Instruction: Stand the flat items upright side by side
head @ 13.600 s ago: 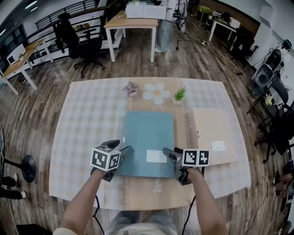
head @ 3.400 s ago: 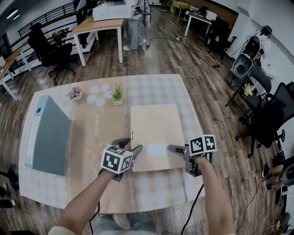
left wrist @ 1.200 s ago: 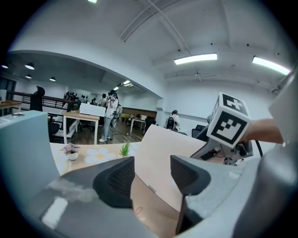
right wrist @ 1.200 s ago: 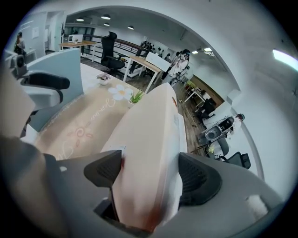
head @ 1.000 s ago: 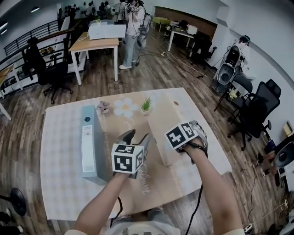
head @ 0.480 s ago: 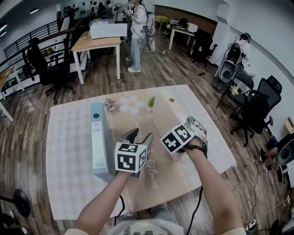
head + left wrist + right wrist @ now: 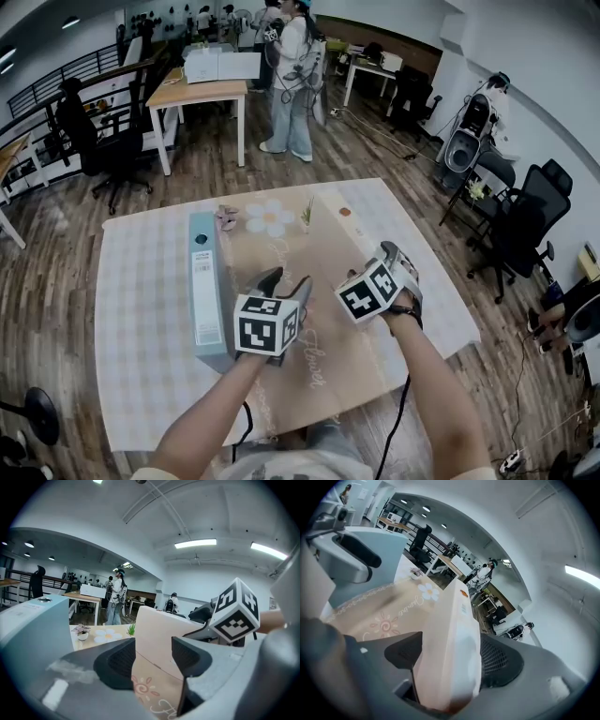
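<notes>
Gripped only at one end by the right tool, the left tool open and empty, the flat beige cardboard folder could tip against the upright grey-blue binder at frame left.

The left binder stands upright on the table. To its right and apart from it, the right binder is upright and roughly parallel, its near end between the jaws of the right gripper. The left gripper hangs between the two binders, near the left binder's near half. Behind the left binder's far end, slightly to the right, sit a small pot and a flower mat.
</notes>
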A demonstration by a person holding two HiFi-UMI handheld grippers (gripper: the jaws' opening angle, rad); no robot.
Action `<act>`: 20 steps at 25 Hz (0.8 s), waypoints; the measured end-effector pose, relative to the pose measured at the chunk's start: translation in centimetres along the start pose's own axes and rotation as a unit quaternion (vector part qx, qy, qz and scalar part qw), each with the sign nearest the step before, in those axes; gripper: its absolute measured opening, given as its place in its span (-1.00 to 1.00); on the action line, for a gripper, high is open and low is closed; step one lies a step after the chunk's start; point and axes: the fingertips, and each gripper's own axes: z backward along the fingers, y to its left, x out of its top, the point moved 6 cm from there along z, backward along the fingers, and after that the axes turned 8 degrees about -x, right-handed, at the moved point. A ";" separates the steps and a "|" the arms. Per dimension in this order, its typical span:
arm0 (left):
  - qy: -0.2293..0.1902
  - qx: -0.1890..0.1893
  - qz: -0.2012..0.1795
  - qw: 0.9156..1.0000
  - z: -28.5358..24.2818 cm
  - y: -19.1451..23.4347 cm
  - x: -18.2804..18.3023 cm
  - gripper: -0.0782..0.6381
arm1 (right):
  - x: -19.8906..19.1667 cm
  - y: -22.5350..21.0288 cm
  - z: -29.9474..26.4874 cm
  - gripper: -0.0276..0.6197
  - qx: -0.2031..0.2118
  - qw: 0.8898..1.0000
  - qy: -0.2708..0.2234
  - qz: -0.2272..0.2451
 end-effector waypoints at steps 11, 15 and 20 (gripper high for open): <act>0.000 -0.010 -0.001 1.000 -0.1 -2.0 -2.4 -0.08 | -4.2 -1.3 2.1 0.43 0.034 0.988 -0.060 -0.136; 0.001 -0.004 0.005 1.000 -0.4 -2.7 -1.7 -0.08 | -5.0 -1.8 2.5 0.48 0.057 0.979 -0.075 -0.180; 0.002 0.028 0.004 1.000 -0.5 -4.0 -1.4 -0.08 | -6.8 -2.4 2.4 0.51 0.089 0.958 -0.118 -0.246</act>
